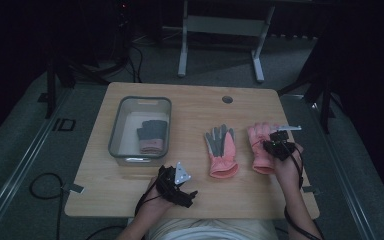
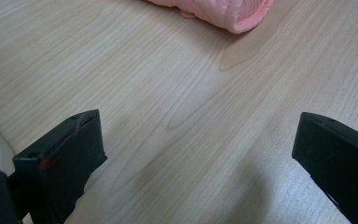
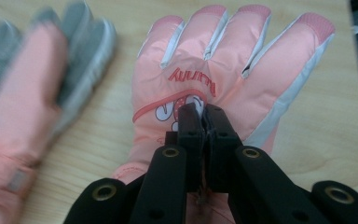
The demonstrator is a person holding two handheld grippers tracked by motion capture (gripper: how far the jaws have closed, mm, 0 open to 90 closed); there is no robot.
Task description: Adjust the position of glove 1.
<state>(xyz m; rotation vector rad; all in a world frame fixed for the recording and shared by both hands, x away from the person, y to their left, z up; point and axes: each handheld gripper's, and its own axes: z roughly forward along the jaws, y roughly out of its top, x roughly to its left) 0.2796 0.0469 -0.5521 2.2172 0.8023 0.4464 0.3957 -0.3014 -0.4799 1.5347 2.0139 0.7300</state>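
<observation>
A pink glove (image 1: 258,134) with a cartoon print (image 3: 223,56) lies back up on the right of the wooden table. My right gripper (image 1: 279,146) sits low on it, jaws pressed together on a pinch of its fabric (image 3: 204,112). A second pink glove with grey fingers (image 1: 222,150) (image 3: 23,107) lies flat just to its left. My left gripper (image 1: 187,192) hovers near the table's front edge, open with only bare wood between its jaws (image 2: 196,158). The cuff of the grey-fingered glove (image 2: 223,11) shows ahead of it.
A clear plastic bin (image 1: 115,135) stands at the table's left and holds another grey and pink glove (image 1: 152,136). A round cable hole (image 1: 227,99) is near the far edge. A white desk frame (image 1: 220,25) stands on the floor beyond.
</observation>
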